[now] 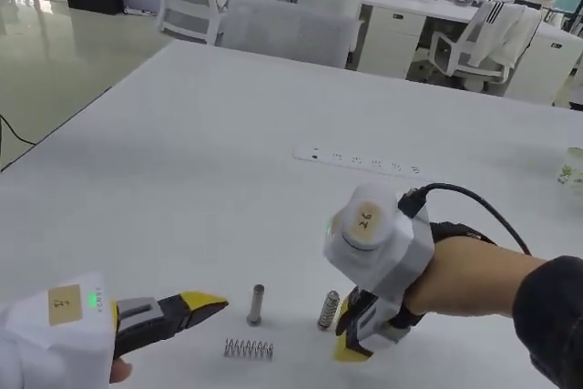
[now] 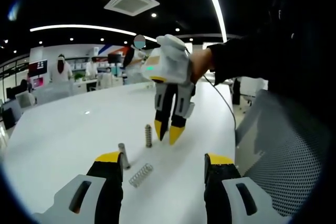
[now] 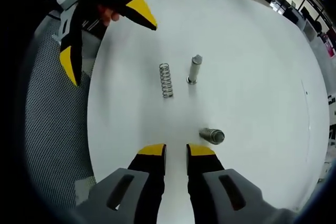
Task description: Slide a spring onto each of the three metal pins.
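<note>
Lying just ahead of the wide-open left gripper [image 2: 164, 158], the loose spring [image 2: 140, 174] looks light, squashy and prone to roll, so pinch it gently mid-coil, while the right gripper [image 3: 176, 150] hangs barely parted, empty.

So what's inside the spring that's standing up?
A metal pin stands inside the upright spring. Its top end shows from above in the right gripper view. The coils cover its shaft, so that part cannot be seen.
</note>
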A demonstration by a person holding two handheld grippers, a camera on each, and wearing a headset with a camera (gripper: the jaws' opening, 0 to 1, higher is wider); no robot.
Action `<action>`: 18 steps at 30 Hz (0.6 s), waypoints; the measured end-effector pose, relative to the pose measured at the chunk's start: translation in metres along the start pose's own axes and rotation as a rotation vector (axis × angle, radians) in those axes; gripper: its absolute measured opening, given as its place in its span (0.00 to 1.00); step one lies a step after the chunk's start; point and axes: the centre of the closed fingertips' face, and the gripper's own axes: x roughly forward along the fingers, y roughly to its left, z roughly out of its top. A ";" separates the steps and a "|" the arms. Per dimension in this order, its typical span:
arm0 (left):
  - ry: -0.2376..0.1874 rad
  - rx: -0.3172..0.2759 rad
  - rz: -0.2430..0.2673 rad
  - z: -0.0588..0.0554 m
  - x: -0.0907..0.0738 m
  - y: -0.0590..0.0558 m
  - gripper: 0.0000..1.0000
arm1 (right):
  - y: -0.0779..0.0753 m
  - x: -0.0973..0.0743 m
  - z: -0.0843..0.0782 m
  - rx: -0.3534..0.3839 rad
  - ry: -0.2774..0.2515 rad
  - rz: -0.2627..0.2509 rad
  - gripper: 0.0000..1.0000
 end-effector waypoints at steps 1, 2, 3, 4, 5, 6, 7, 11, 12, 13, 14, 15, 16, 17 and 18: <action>-0.001 -0.001 0.001 0.000 0.000 0.000 0.58 | 0.002 0.000 0.002 -0.003 -0.005 0.003 0.13; -0.001 -0.001 0.001 0.000 0.000 0.000 0.58 | 0.005 0.000 0.004 -0.005 -0.010 0.006 0.13; 0.000 0.000 0.002 0.000 0.000 0.000 0.58 | 0.008 0.000 0.007 -0.010 -0.017 0.010 0.13; 0.000 0.002 0.002 0.000 0.000 0.000 0.58 | 0.010 0.000 0.009 -0.015 -0.021 0.011 0.13; 0.002 0.003 0.001 0.000 0.000 0.000 0.58 | 0.012 0.000 0.013 -0.022 -0.029 0.013 0.13; 0.003 0.003 0.001 0.000 0.000 0.000 0.58 | 0.013 0.000 0.016 -0.026 -0.034 0.014 0.13; 0.004 0.004 0.002 0.000 0.000 0.000 0.58 | 0.014 0.000 0.020 -0.031 -0.044 0.016 0.13; 0.004 0.006 0.003 0.001 -0.001 0.000 0.57 | 0.016 -0.001 0.030 -0.048 -0.062 0.009 0.13; 0.004 0.006 0.004 0.001 -0.001 0.000 0.57 | 0.015 -0.001 0.032 -0.055 -0.064 0.003 0.13; 0.005 0.007 0.004 0.000 -0.001 -0.001 0.57 | 0.015 0.000 0.035 -0.062 -0.065 0.001 0.13; 0.006 0.007 0.004 0.000 -0.001 -0.001 0.57 | 0.015 0.001 0.036 -0.065 -0.066 0.001 0.13; 0.007 0.008 0.003 0.000 -0.001 -0.001 0.57 | 0.014 0.002 0.039 -0.069 -0.068 0.000 0.13; 0.007 0.008 0.003 0.000 -0.001 -0.001 0.57 | 0.014 0.003 0.040 -0.074 -0.069 -0.002 0.13; 0.007 0.009 0.003 0.000 -0.001 -0.001 0.57 | 0.013 0.004 0.041 -0.076 -0.067 -0.002 0.13; 0.006 0.008 0.004 0.000 -0.002 -0.001 0.57 | 0.013 0.005 0.043 -0.084 -0.066 -0.004 0.13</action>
